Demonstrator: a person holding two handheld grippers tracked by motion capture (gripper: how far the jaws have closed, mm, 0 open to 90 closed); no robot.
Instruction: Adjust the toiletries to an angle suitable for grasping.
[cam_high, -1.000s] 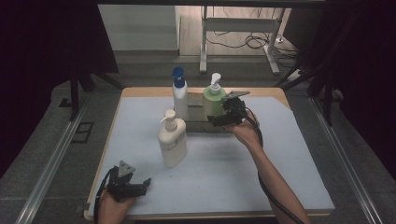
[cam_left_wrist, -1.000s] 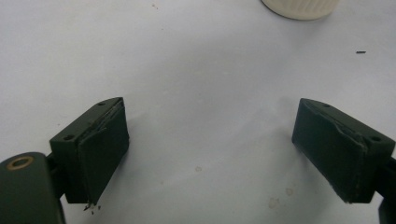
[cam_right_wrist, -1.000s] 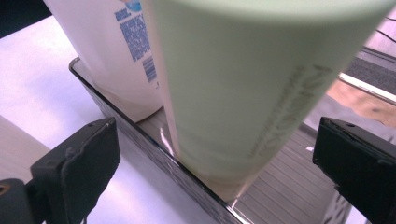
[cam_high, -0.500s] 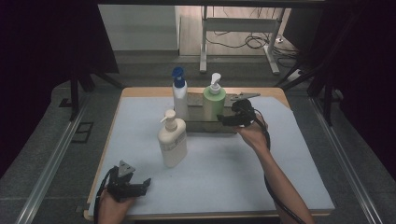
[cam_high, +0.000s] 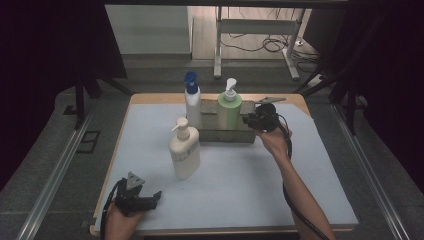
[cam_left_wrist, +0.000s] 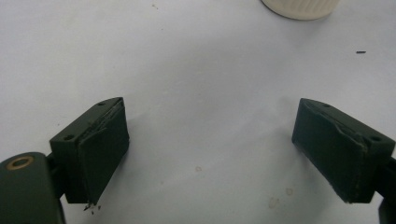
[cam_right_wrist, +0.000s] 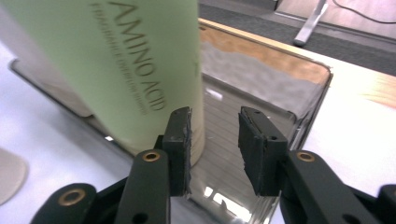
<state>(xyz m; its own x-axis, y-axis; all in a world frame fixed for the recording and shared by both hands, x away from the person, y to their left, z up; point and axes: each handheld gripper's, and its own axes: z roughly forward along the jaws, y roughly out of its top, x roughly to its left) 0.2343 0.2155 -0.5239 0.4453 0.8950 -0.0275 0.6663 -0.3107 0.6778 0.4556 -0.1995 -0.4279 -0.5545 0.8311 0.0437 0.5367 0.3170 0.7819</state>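
Observation:
A green pump bottle stands upright on a shiny metal tray at the back of the table. My right gripper hovers just to its right. Its jaws have just been closing and stand narrowly apart with nothing between them; the bottle is beside the left jaw. A white bottle with a blue cap stands at the tray's left end. A cream pump bottle stands on the mat in front. My left gripper rests open near the front left corner.
A pale blue mat covers the wooden table. Metal rails run along both sides, and a table frame with cables stands on the floor beyond the far edge.
My right hand has drawn back to the right, away from the green bottle. The left gripper has stayed put.

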